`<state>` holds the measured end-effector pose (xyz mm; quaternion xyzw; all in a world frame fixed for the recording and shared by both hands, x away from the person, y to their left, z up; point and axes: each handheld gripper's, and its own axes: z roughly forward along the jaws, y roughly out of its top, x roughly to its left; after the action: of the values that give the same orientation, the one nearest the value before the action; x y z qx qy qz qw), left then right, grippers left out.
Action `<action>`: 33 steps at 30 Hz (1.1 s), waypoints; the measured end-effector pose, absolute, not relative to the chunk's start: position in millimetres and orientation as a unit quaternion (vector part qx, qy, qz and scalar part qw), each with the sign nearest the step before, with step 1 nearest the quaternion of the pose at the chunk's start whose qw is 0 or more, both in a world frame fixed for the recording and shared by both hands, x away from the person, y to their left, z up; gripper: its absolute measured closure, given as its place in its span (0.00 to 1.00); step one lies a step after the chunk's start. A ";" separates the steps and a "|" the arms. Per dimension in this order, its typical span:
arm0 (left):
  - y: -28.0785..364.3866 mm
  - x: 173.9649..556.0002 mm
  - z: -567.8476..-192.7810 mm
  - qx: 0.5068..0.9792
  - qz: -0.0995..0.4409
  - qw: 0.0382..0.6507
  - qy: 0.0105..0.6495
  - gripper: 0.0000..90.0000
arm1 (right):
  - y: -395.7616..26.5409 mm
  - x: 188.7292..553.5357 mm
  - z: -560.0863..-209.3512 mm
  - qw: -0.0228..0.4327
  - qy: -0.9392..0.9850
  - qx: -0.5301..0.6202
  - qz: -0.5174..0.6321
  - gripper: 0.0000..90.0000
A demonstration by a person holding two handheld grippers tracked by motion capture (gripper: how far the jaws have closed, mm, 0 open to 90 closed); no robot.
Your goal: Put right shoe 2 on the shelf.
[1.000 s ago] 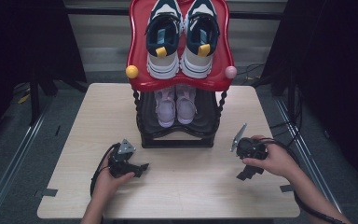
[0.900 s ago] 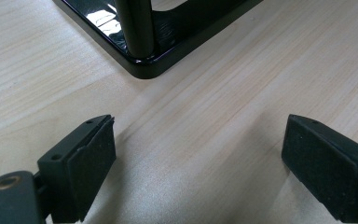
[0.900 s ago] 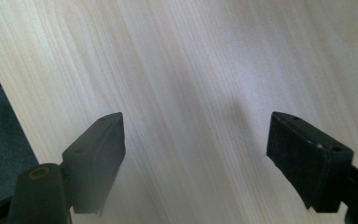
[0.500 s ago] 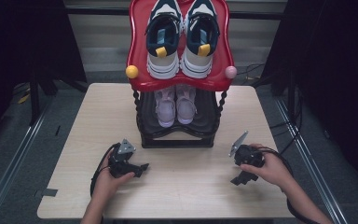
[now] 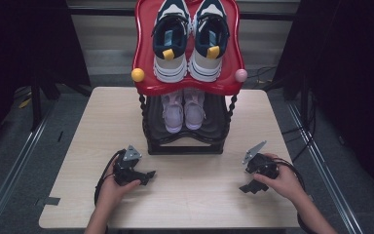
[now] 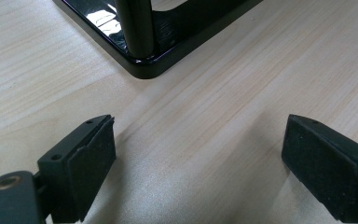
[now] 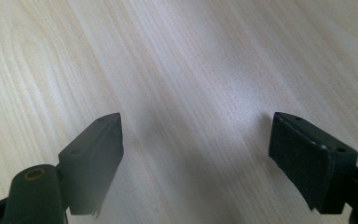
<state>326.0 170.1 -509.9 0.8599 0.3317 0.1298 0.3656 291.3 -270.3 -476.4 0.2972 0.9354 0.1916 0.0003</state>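
Left gripper (image 5: 148,174) low over the table (image 5: 195,195), jaws wide apart, nothing between them — corner of the black shoe rack (image 6: 142,70) just ahead. Right gripper (image 5: 250,186) jaws spread wide too, empty, over bare wood, well apart from the rack. White-and-navy sneakers (image 5: 190,39) on the red top shelf; pale pink pair (image 5: 182,109) below.

Left gripper (image 6: 198,163) spread wide above table (image 6: 214,121); black rack base (image 6: 144,65) ahead.
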 end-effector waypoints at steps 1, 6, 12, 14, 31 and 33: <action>170.0 326.0 -509.9 0.860 0.130 0.366 0.332 0.10 | -271.2 291.5 -478.0 0.003 0.935 0.297 0.195 0.19; 170.0 326.0 -509.9 0.860 0.130 0.366 0.332 0.10 | -275.3 289.4 -481.7 0.008 0.928 0.305 0.215 0.17; 170.1 326.0 -509.9 0.860 0.130 0.366 0.332 0.10 | -278.9 283.4 -486.5 0.037 0.919 0.309 0.242 0.16; 170.0 326.0 -509.9 0.860 0.130 0.366 0.332 0.10 | -280.6 281.1 -488.2 0.046 0.914 0.313 0.252 0.15; 170.1 326.0 -509.9 0.860 0.129 0.365 0.331 0.10 | -291.2 261.6 -506.1 0.116 0.870 0.333 0.345 0.13; 170.0 326.0 -509.9 0.860 0.130 0.365 0.332 0.10 | -291.9 259.6 -508.1 0.122 0.863 0.337 0.355 0.13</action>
<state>326.0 170.0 -509.9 0.8600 0.3317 0.1298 0.3655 259.6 -291.9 -508.1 0.3372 0.8633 0.3551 0.1222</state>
